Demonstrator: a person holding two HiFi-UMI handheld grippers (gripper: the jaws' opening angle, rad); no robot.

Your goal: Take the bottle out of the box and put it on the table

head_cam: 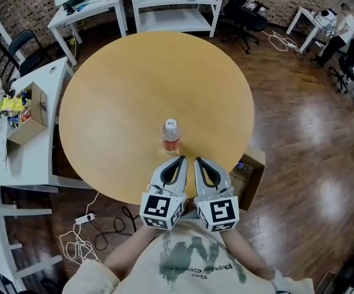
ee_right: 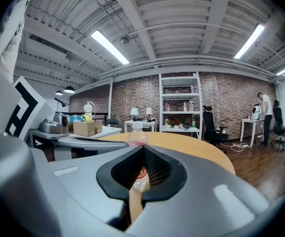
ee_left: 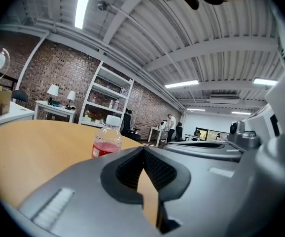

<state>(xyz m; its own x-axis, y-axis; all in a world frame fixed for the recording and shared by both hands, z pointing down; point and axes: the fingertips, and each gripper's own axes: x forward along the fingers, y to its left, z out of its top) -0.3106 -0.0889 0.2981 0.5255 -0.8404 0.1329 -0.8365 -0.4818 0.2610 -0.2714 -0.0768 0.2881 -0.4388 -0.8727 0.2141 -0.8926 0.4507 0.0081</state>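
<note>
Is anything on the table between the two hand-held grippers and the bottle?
Nothing visible. The bottle stands upright on the table, with only bare tabletop between it and the left hand-held gripper and right hand-held gripper, both shut.

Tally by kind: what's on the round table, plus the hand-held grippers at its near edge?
bottle: 1
hand-held gripper: 2 (left hand-held gripper, right hand-held gripper)
total: 3

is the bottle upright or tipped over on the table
Upright. The bottle stands on the round wooden table with its white cap on top and the red drink in its lower part.
</note>
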